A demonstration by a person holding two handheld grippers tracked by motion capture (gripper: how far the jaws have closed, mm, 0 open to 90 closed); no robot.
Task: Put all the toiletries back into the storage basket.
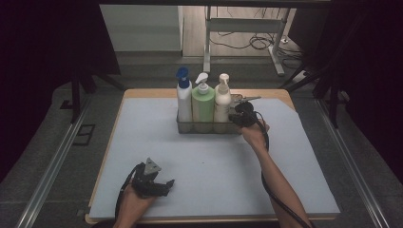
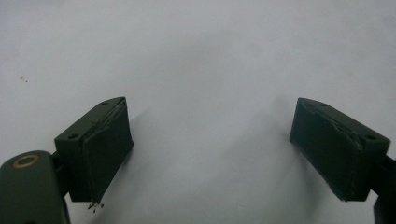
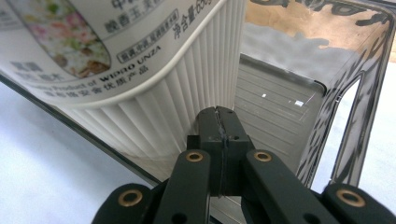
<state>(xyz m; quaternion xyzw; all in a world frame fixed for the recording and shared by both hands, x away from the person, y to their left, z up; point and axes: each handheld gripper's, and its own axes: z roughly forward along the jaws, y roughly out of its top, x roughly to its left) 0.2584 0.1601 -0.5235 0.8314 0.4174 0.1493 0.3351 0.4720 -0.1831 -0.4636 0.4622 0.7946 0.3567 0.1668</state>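
Gripping clear bin (image 3: 327,121) wall: right hand-held gripper (image 3: 219,116); cream bottle (image 3: 154,93) beside

Clear glossy plastic caddy (image 3: 355,70); ribbed cream plastic bottle (image 3: 154,107); matt grey table cover (image 1: 214,166).

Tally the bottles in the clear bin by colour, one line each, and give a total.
White bottle with blue pump: 1
Green bottle with white pump: 1
Cream bottle with cream pump: 1
Total: 3 bottles, all standing in the clear bin.
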